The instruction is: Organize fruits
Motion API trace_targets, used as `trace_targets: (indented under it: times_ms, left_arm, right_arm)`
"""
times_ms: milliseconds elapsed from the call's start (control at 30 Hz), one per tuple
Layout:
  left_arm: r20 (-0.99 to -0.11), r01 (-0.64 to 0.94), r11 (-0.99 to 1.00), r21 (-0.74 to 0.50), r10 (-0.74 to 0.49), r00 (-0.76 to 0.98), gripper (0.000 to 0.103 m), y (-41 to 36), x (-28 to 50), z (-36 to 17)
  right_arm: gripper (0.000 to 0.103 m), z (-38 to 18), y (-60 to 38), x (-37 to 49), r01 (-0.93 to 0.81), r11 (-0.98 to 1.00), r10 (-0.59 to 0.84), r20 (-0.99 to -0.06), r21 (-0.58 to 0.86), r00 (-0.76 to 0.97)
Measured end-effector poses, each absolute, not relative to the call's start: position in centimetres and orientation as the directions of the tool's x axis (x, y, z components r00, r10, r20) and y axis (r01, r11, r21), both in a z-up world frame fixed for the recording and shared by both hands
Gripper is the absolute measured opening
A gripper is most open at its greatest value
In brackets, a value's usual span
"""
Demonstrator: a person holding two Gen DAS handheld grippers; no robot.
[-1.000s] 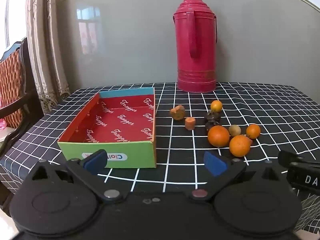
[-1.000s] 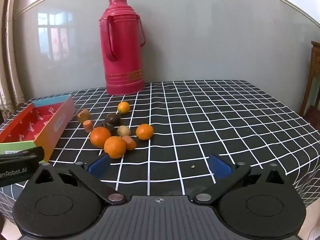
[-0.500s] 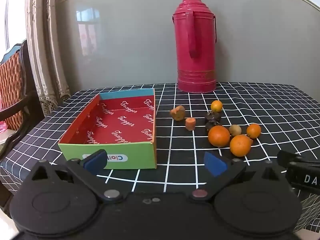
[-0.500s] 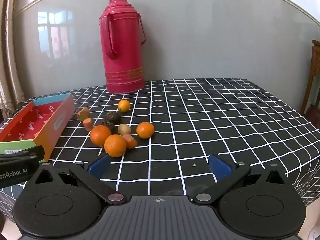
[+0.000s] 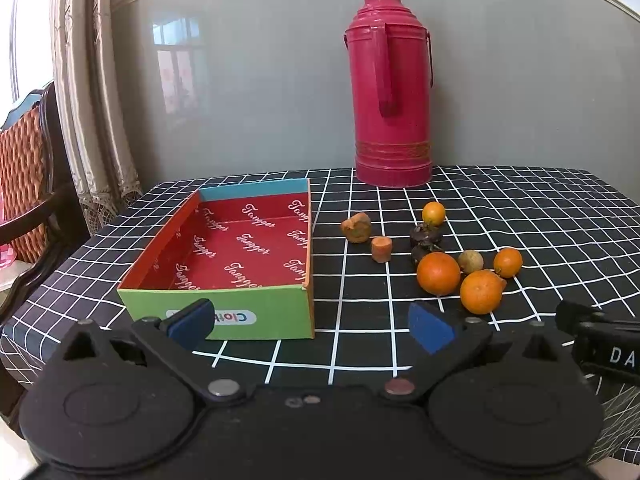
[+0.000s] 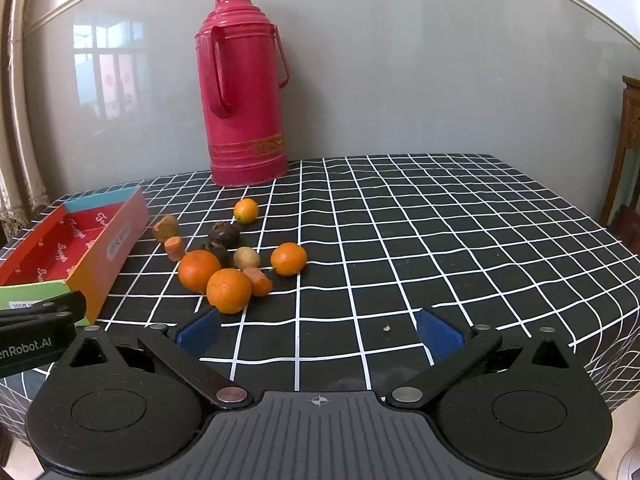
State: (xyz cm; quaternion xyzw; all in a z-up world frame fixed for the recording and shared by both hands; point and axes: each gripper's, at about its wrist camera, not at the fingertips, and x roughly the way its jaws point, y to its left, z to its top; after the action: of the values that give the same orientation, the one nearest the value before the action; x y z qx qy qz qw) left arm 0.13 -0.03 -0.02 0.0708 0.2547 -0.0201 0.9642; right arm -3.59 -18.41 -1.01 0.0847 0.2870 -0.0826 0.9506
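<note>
A cluster of fruits lies on the checked tablecloth: two large oranges [image 5: 438, 273] [image 5: 480, 292], two small oranges [image 5: 508, 262] [image 5: 433, 213], a tan round fruit [image 5: 471, 261], dark fruits [image 5: 425, 236] and carrot-like pieces [image 5: 381, 248] [image 5: 356, 227]. An open box with a red inside [image 5: 240, 248] stands to their left; it is empty. My left gripper [image 5: 311, 322] is open, hovering at the table's front edge before the box. My right gripper [image 6: 318, 332] is open, just right of the nearest orange [image 6: 229, 290].
A tall red thermos [image 5: 390, 108] stands at the back of the table against the grey wall. A wooden chair [image 5: 28, 184] and curtain are at the left. The table's right part [image 6: 460, 232] holds nothing; another chair edge [image 6: 628, 152] is at far right.
Both grippers have drifted slightly forward toward the table; the fruits and box have not moved. Both stay open.
</note>
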Motion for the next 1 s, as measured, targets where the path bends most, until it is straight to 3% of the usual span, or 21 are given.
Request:
trace_targets:
  times_ms: [1000]
  left_arm:
    - [-0.475, 0.061, 0.990, 0.127, 0.007, 0.880, 0.097, 0.40, -0.06, 0.22]
  right_arm:
    - [0.103, -0.84, -18.49, -3.63, 0.204, 0.973, -0.107, -0.563, 0.113, 0.820]
